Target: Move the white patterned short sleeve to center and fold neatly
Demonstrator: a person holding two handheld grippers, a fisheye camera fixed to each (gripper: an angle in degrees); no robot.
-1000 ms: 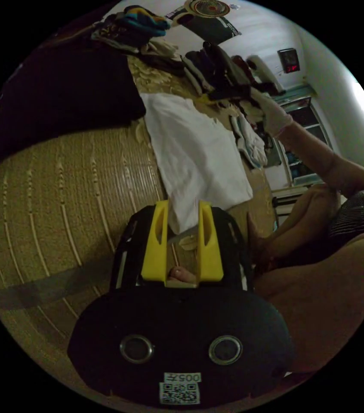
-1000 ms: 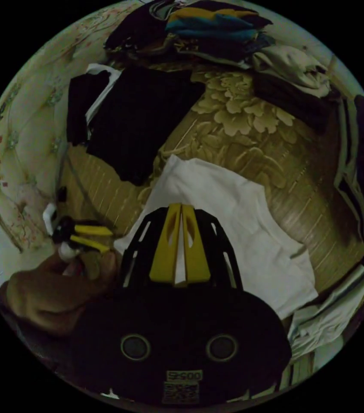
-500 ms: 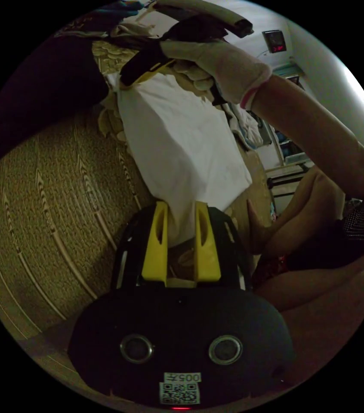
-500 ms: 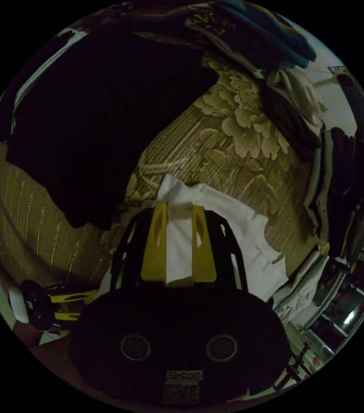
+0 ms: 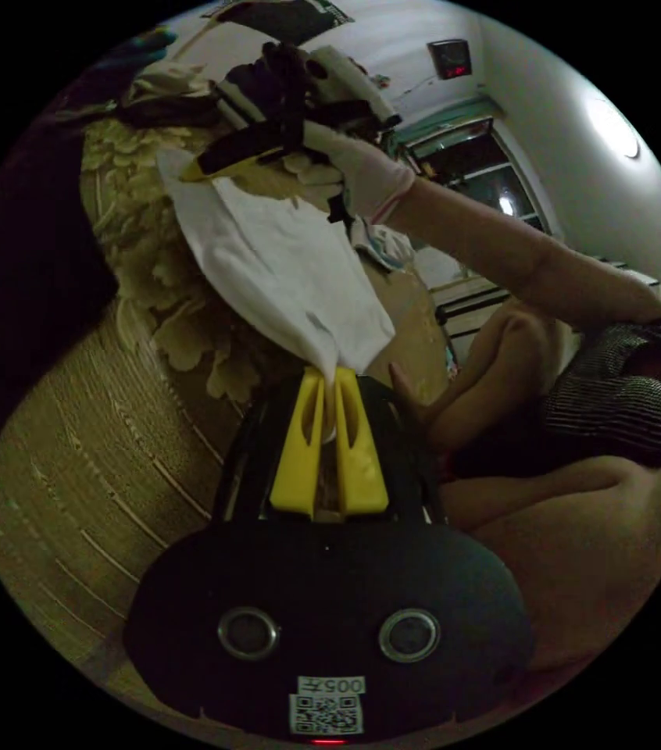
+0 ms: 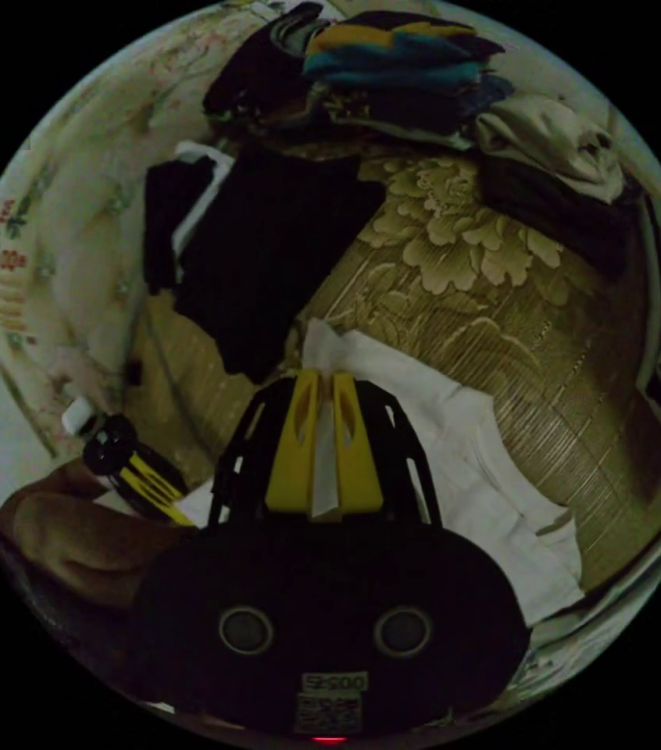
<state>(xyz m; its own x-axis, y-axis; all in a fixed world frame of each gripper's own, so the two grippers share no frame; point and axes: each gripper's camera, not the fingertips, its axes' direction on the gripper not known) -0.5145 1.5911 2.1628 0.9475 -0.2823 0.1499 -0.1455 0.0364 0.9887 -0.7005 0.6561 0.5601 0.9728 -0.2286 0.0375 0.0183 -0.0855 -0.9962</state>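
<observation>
A tan bed cover (image 6: 549, 328) with a raised flower pattern spreads across the right gripper view, and its ribbed and flowered weave (image 5: 112, 437) runs under the left gripper view too. On it a black garment (image 6: 268, 242) lies spread toward the headboard side, with a heap of folded and loose clothes (image 6: 401, 70) beyond it. The white short sleeve shirt (image 6: 463, 461) lies on the cover beside the black garment; no pattern can be made out on it in this dim light. In the left gripper view the shirt (image 5: 284, 266) hangs stretched between the two tools, raised off the cover. The left gripper (image 5: 329, 391) has its yellow jaws pinched together on one corner of the shirt. The right gripper (image 6: 323, 394) has its jaws closed on another edge, white cloth showing in the slit between them. A gloved hand (image 5: 362, 172) carries that gripper (image 5: 194, 170) at the shirt's far corner.
</observation>
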